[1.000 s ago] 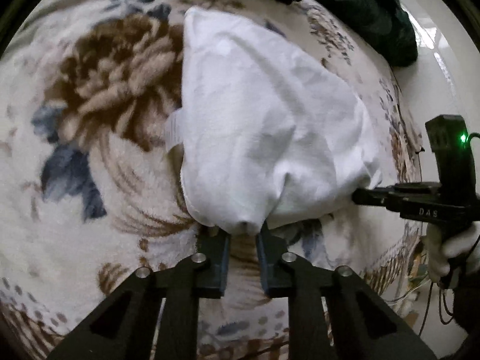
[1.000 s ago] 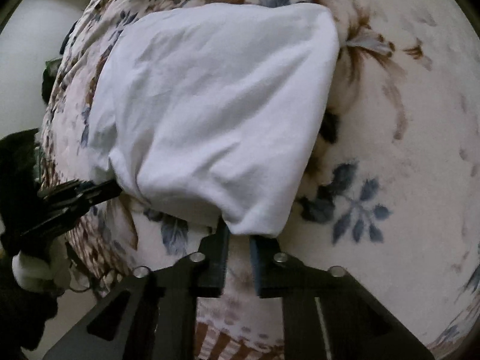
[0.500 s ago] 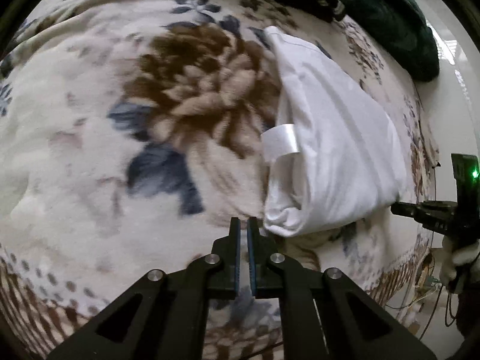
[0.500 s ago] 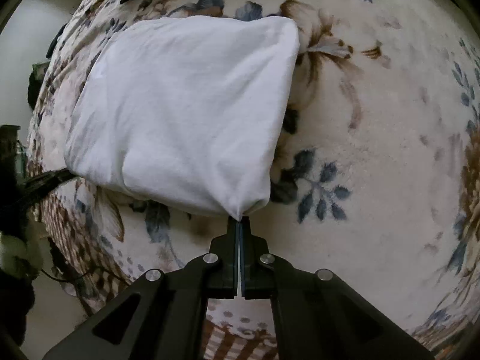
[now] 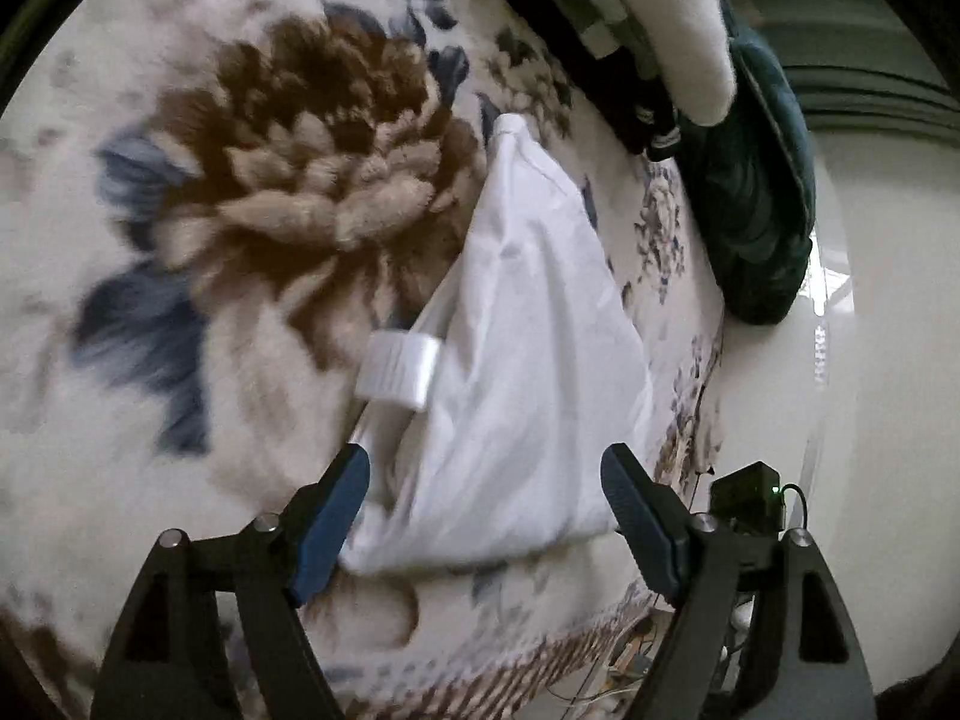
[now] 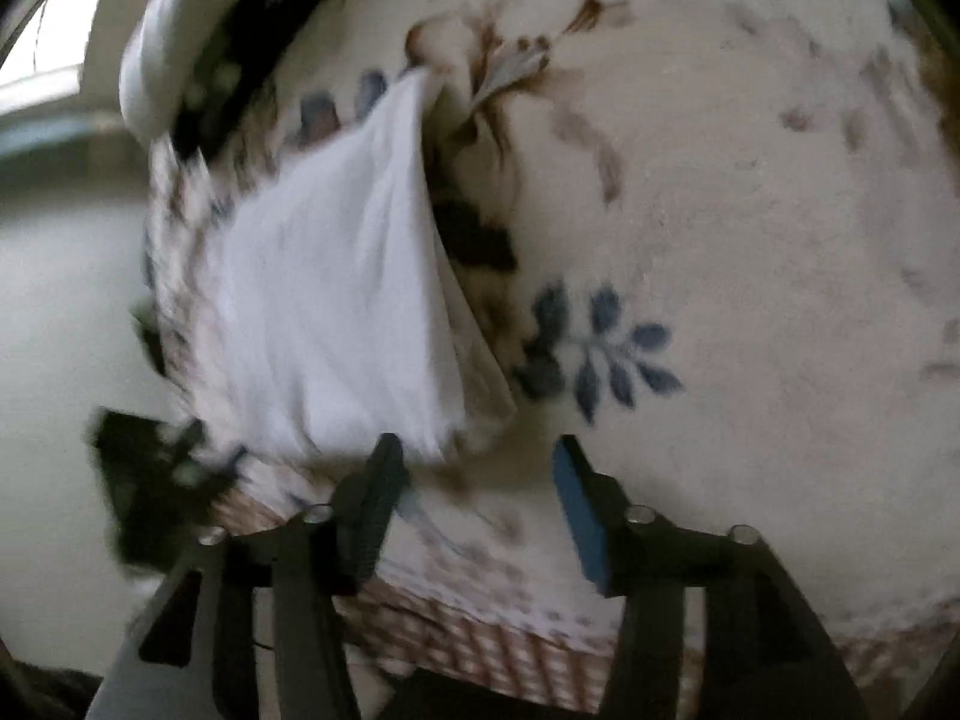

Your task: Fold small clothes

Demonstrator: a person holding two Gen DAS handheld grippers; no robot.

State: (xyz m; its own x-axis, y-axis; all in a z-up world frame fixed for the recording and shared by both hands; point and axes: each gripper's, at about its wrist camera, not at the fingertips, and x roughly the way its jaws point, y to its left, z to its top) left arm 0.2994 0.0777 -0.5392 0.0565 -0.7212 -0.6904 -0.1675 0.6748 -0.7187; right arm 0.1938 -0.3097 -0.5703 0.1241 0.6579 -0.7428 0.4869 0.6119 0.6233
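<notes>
Both claws, left [image 5: 483, 498] and right [image 6: 474, 480], have just sprung open, dropping the folded white garment [image 5: 528, 360] at twelve o'clock; fold looks finished.

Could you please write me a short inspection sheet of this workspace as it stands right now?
Surface: plush cream blanket with brown and blue flower print, covering the bed.
Job's things: folded white cotton garment lying on the blanket, its white satin label sticking out at the side.
Clutter: dark green velvet cushion, white fluffy fabric and black checked cloth at the far edge.
Grippers: left gripper open, straddling the garment's near edge; right gripper open, holding nothing.
Cables: thin black lead by a device with a green light.
Surroundings: pale wall; right view is blurred.
</notes>
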